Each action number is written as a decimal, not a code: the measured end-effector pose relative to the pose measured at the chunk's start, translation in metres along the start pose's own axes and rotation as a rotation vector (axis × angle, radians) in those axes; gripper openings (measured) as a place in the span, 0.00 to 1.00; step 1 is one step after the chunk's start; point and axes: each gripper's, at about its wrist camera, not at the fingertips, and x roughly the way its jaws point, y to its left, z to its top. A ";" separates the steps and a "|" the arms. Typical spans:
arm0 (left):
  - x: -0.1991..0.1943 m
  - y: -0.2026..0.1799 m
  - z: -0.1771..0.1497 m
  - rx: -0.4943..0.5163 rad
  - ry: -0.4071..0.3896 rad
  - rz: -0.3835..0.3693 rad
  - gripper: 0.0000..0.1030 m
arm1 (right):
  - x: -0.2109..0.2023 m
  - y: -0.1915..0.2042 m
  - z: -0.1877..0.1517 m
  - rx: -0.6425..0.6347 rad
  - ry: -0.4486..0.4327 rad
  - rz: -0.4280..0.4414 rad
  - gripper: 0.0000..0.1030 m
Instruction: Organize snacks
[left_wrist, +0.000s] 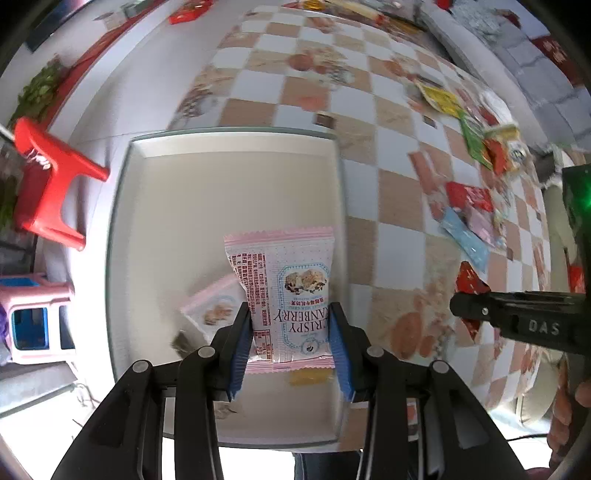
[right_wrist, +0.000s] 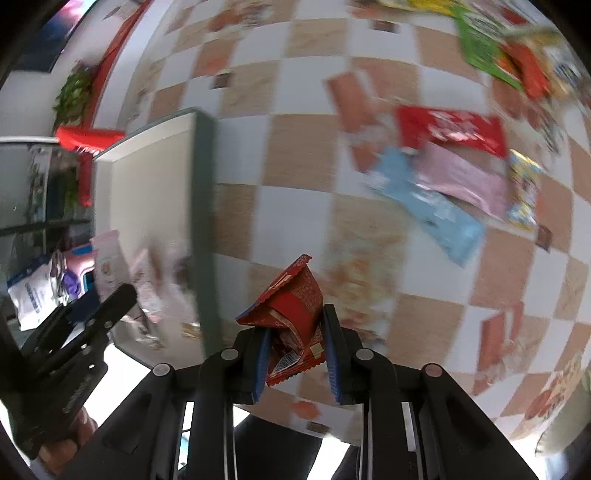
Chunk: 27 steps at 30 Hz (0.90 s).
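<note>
**Two packets on the way to the tray**

Left tongs clamped on pink cranberry packet, above the tray. Right tongs gripping crumpled red packet, just right of the tray over the worktop. Few packets in tray; loose snacks right of it, unsorted.

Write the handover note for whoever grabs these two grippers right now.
Left gripper: shut on a pink cranberry crisp packet, held over the tray.
Right gripper: shut on a crumpled red wrapper, over the checkered cloth beside the tray.
Done: another pink packet already lies in the tray.
Left: drop both, then fetch the loose snacks on the cloth.
</note>
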 end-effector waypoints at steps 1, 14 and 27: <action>0.001 0.007 0.001 -0.011 -0.004 0.005 0.42 | -0.001 0.007 0.004 -0.011 0.001 0.003 0.26; 0.021 0.061 0.012 -0.101 -0.011 0.059 0.42 | 0.029 0.103 0.048 -0.151 0.014 0.068 0.27; 0.017 0.001 0.008 0.045 -0.029 -0.024 0.75 | -0.012 -0.038 0.013 0.065 -0.191 -0.123 0.92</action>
